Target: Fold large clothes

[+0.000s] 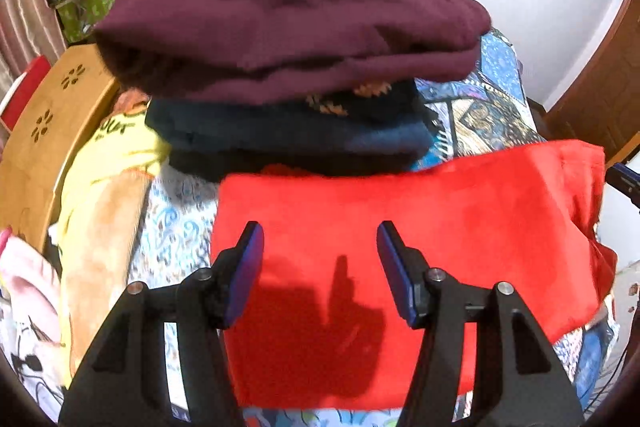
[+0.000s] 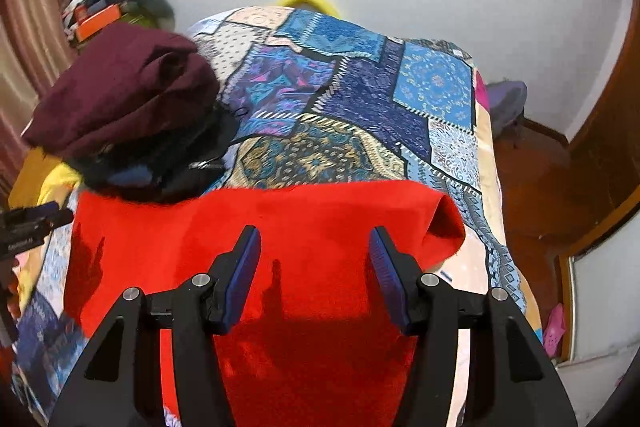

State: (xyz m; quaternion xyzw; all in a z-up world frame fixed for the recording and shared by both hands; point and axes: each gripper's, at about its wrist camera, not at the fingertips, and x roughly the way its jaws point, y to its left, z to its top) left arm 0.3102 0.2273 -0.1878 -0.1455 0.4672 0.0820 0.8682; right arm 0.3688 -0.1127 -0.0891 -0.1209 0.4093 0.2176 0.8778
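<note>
Red garment [image 1: 420, 227]: one, folded into a flat rectangle, lying on the patchwork bedspread [image 2: 360, 99] near its front edge; one corner on the right side curls upward.
Left gripper [image 1: 320, 267]: one, poised above the red garment's left half; its two blue-padded jaws stand spread apart with nothing between them, not touching the cloth.
Right gripper [image 2: 316, 271]: one, poised above the garment's right half; its two jaws likewise stand spread and empty.
Shadows: one cast by each gripper on the red cloth beneath it.
Folded stack [image 1: 288, 67]: one pile just behind the red garment, at the left of the bed; a maroon garment [image 2: 124, 87] on top, a dark navy one [image 1: 280, 135] with a tan pattern under it, and darker layers below that I cannot count.
Yellow garment [image 1: 120, 147]: one, unfolded, beside the stack at the left.
Wooden headboard [image 1: 48, 131]: one, with two flower-shaped cut-outs, beyond the yellow garment.
Wall: white, behind the bed.
</note>
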